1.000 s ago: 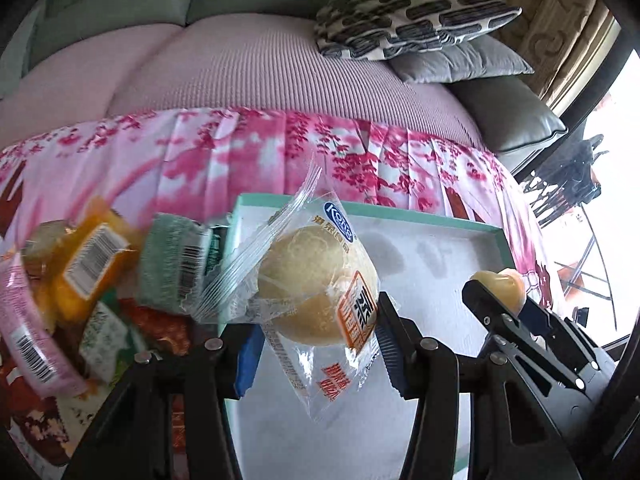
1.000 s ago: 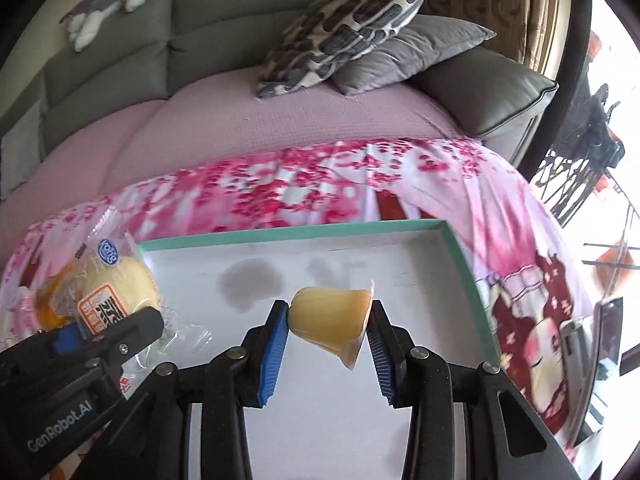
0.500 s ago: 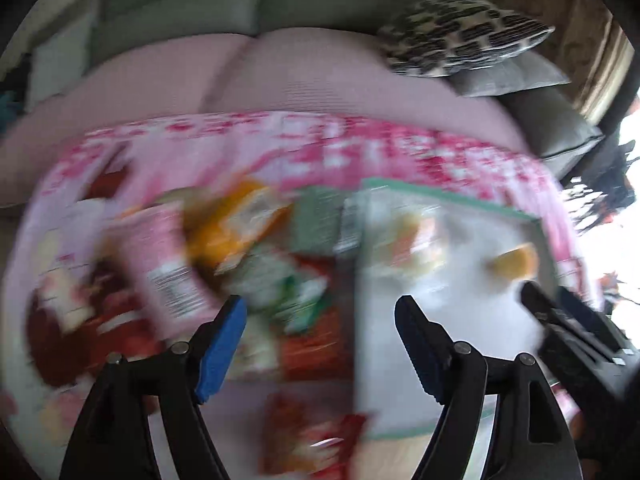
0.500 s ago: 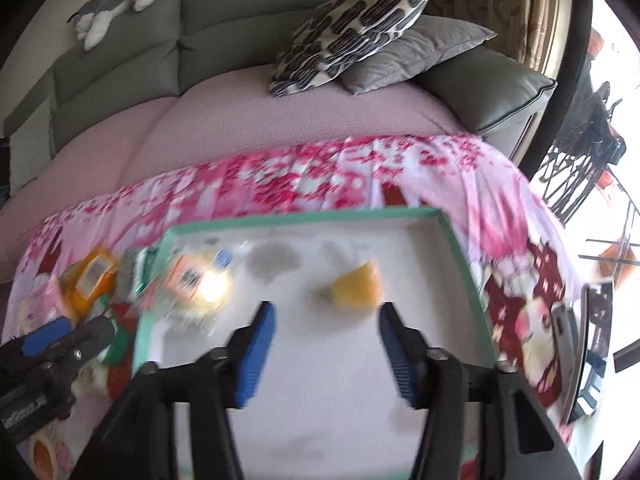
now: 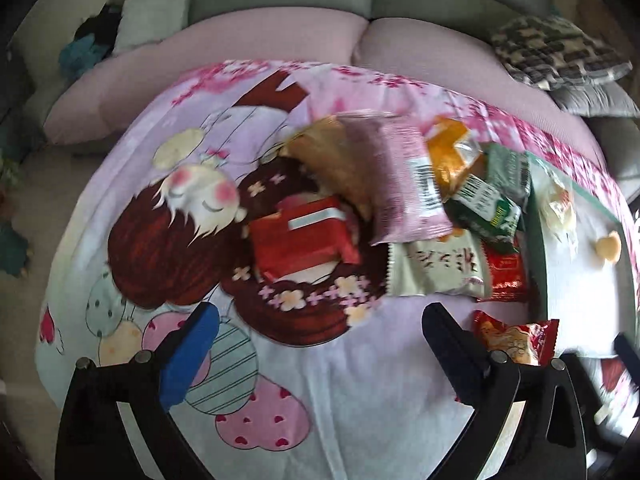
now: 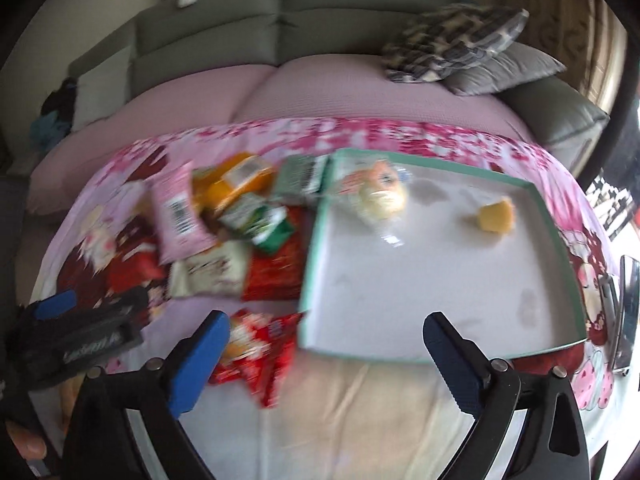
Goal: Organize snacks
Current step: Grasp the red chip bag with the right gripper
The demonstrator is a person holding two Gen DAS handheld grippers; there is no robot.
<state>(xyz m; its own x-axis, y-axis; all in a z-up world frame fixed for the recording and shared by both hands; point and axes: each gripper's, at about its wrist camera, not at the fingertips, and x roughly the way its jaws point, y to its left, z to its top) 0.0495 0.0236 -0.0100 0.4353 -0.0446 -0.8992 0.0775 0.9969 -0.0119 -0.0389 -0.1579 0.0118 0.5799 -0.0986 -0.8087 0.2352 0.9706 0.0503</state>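
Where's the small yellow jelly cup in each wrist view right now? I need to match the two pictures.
Left wrist: jelly cup at the far right edge, lying in the tray.
Right wrist: jelly cup right of centre, near the tray's far right corner.
Shared landmark: the bagged bun, in the tray to the cup's left.

1. Grey-green sofa (image 6: 304,16) spans the rear; pink cover (image 6: 320,92) lies over its seat.
2. Patterned cushion (image 6: 452,40) rests on a grey cushion (image 6: 516,68) at the right.
3. Cartoon-print cloth (image 5: 280,380) covers the table.
4. Daylight enters from the right.
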